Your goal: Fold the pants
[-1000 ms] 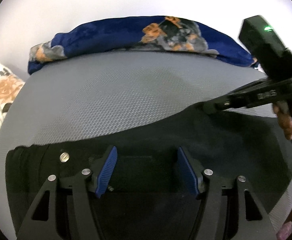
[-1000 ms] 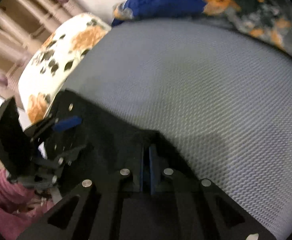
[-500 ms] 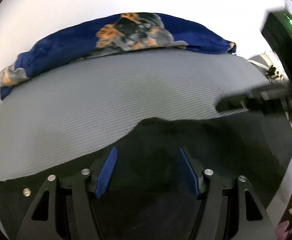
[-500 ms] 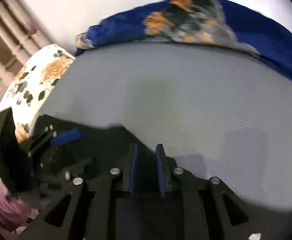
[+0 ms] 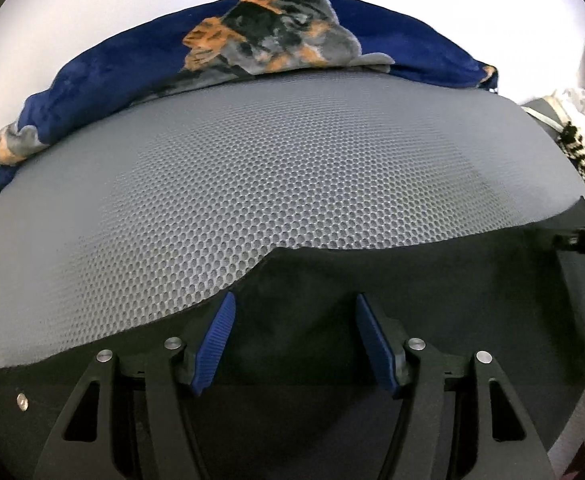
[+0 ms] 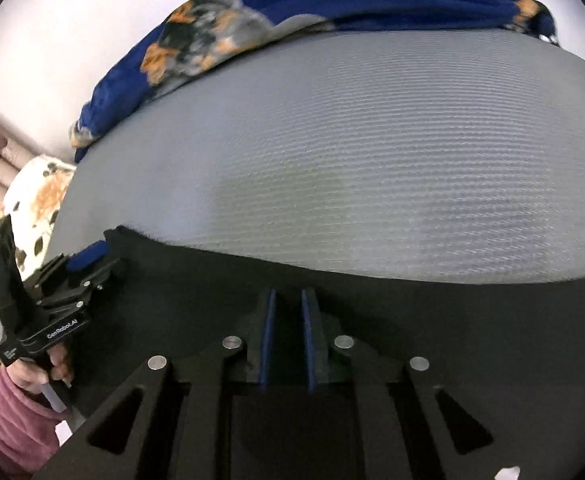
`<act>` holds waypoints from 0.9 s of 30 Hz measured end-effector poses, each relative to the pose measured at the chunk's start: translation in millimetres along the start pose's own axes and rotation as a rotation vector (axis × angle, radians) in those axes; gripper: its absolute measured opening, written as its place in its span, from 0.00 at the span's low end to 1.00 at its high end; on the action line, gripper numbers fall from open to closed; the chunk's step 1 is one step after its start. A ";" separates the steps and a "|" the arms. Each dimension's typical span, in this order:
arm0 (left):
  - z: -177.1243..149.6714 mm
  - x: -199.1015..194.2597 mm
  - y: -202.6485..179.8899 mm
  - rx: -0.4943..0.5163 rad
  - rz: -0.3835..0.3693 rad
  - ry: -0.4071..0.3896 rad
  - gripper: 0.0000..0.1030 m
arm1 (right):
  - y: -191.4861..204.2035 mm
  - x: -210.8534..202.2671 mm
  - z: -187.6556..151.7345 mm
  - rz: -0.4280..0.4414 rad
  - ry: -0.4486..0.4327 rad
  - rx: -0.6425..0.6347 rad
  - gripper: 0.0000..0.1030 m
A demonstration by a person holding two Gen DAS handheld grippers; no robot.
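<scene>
Left wrist view shows the black pants (image 5: 432,292) spread over the near part of a grey mesh mattress (image 5: 292,168), their far edge running from near left up toward the right. A second ago the right gripper (image 5: 584,240) stood well inside this view, pinched shut on that edge; half a second ago it had slid toward the right border, and now only its dark tip shows at the right margin, where the cloth's edge rises toward it. In its own view the right gripper (image 6: 286,340) had its blue pads pressed together; they now stand a narrow gap apart, and I cannot tell whether any fabric is caught between them. The left gripper (image 5: 294,344) has stayed wide apart over the cloth throughout, holding nothing; the right wrist view shows it low at the pants' left corner (image 6: 88,262).

Judged from this, a drag or smoothing pull to the right has just ended and the pinch is being let go, so the garment lies flatter and is ready for a fresh grasp before a fold.

A blue patterned blanket (image 5: 252,44) lies along the far edge of the mattress, well apart from the pants.
</scene>
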State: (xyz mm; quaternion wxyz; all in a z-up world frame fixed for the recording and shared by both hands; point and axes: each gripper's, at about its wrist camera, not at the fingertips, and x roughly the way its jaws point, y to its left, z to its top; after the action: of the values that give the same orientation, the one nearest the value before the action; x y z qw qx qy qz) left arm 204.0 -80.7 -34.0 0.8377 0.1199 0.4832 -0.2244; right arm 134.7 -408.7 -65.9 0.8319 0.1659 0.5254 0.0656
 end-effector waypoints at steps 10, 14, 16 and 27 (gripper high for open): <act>-16.1 -42.3 -22.2 -0.079 -0.065 -0.012 0.60 | -124.7 -85.5 -34.2 0.078 -0.040 0.155 0.33; -29.9 -47.4 -36.4 -0.106 -0.097 -0.002 0.60 | -170.6 -109.7 -55.3 0.068 -0.063 0.244 0.33; -35.8 -46.6 -45.9 -0.104 -0.110 0.013 0.60 | -191.8 -119.2 -65.7 0.092 -0.072 0.293 0.33; -41.3 -39.1 -112.7 -0.006 -0.139 0.037 0.60 | -278.2 -159.3 -97.6 0.091 -0.106 0.427 0.33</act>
State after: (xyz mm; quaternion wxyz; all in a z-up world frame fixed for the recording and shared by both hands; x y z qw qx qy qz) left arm 100.4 -151.3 -19.3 0.8114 0.0876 0.5064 -0.2785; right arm -40.9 -694.2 -64.4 0.8005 0.3649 0.4750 -0.0183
